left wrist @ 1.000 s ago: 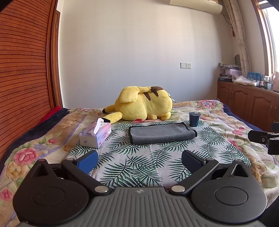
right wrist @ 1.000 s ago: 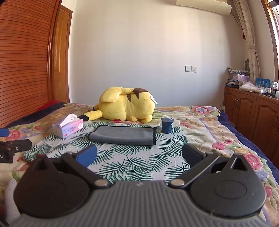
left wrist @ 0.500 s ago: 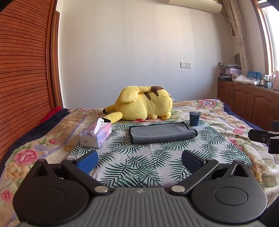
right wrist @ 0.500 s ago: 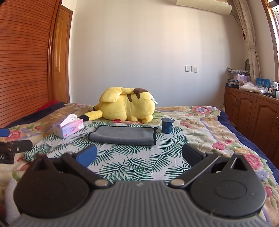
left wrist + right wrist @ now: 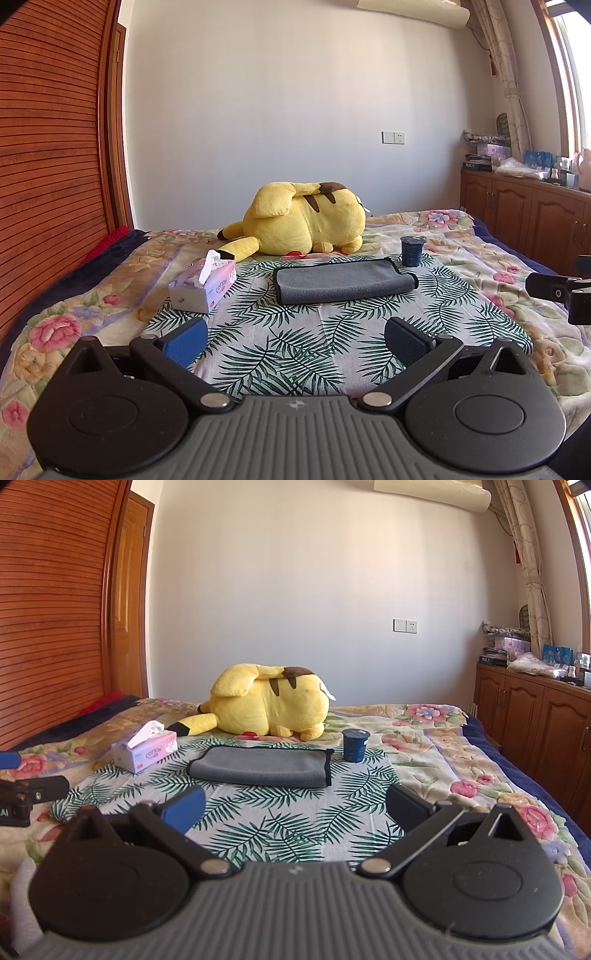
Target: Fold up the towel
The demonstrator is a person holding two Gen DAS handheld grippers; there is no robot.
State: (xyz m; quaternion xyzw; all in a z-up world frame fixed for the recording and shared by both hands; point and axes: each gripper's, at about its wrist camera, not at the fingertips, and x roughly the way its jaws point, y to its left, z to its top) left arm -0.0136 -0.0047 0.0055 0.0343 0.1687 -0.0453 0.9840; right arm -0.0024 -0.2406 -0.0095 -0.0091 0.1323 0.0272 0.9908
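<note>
A grey towel (image 5: 341, 281) with a dark trim lies folded flat on a palm-leaf cloth (image 5: 295, 343) on the bed; it also shows in the right wrist view (image 5: 262, 767). My left gripper (image 5: 295, 338) is open and empty, held well short of the towel. My right gripper (image 5: 293, 810) is open and empty, also short of the towel. Each gripper shows at the edge of the other's view: the right one (image 5: 557, 291) and the left one (image 5: 26, 797).
A pink tissue box (image 5: 205, 286) stands left of the towel. A dark blue cup (image 5: 412, 251) stands at its far right corner. A yellow plush toy (image 5: 303, 223) lies behind. Wooden cabinets (image 5: 528, 218) line the right wall, a wooden wardrobe (image 5: 51, 166) the left.
</note>
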